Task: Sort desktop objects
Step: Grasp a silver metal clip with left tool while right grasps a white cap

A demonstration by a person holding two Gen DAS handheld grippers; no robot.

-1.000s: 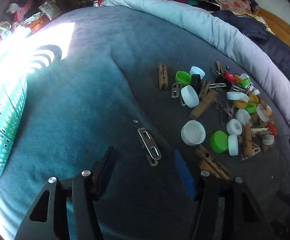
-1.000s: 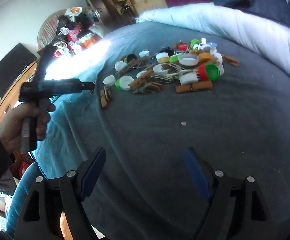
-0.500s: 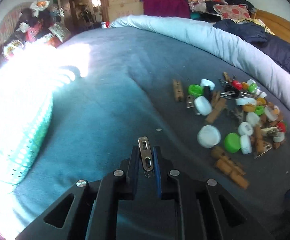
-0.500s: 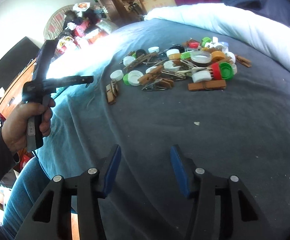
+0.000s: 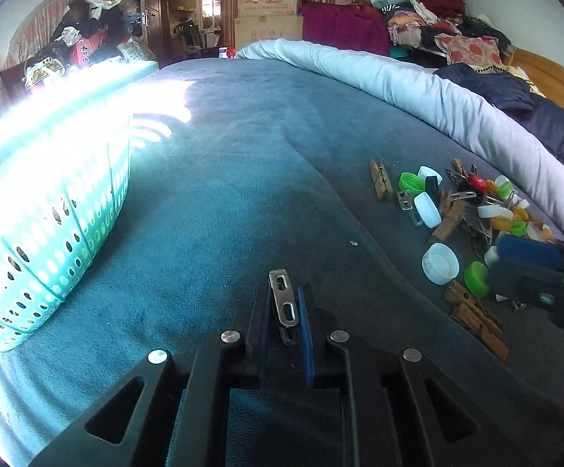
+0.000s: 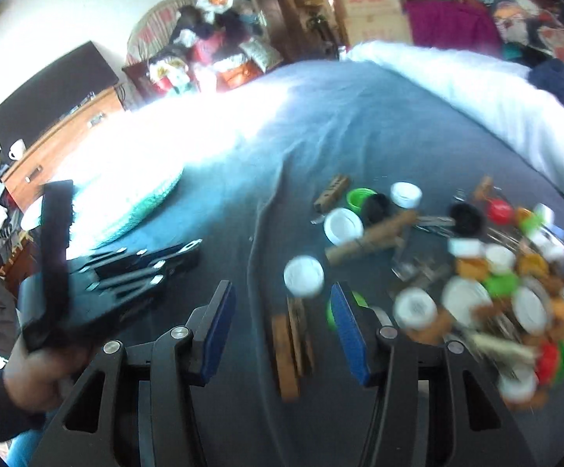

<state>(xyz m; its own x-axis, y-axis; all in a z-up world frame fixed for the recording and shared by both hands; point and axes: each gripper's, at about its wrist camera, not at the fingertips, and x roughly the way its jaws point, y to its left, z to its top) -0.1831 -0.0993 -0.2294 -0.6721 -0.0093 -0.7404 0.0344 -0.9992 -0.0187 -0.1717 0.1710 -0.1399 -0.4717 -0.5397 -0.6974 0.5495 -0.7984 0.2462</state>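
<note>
The left gripper [image 5: 285,311] is clamped on a metal clip [image 5: 283,302], which stands up between its blue pads above the bed [image 5: 223,202]; the clip's slotted end pokes out past the fingertips; off to this gripper's left stands a teal perforated basket [image 5: 48,225], washed out by sunlight along its rim; to its right, well apart from the held clip, lies the heap of bottle caps and clothespins [image 5: 461,218], with a white cap [image 5: 440,263] and a green cap [image 5: 476,278] at its nearer edge and a lone wooden clothespin [image 5: 380,179] at its far side.

The right gripper [image 6: 282,330] has its jaws spread wide and holds nothing; it hangs over the near edge of the heap; a pair of wooden clothespins [image 6: 291,344] lies between its fingers, and a white bottle cap [image 6: 304,275] sits just ahead of them; the rest of the heap spreads to its right, blurred; the left gripper appears at its left [image 6: 141,264], held in a hand [image 6: 44,369].
</note>
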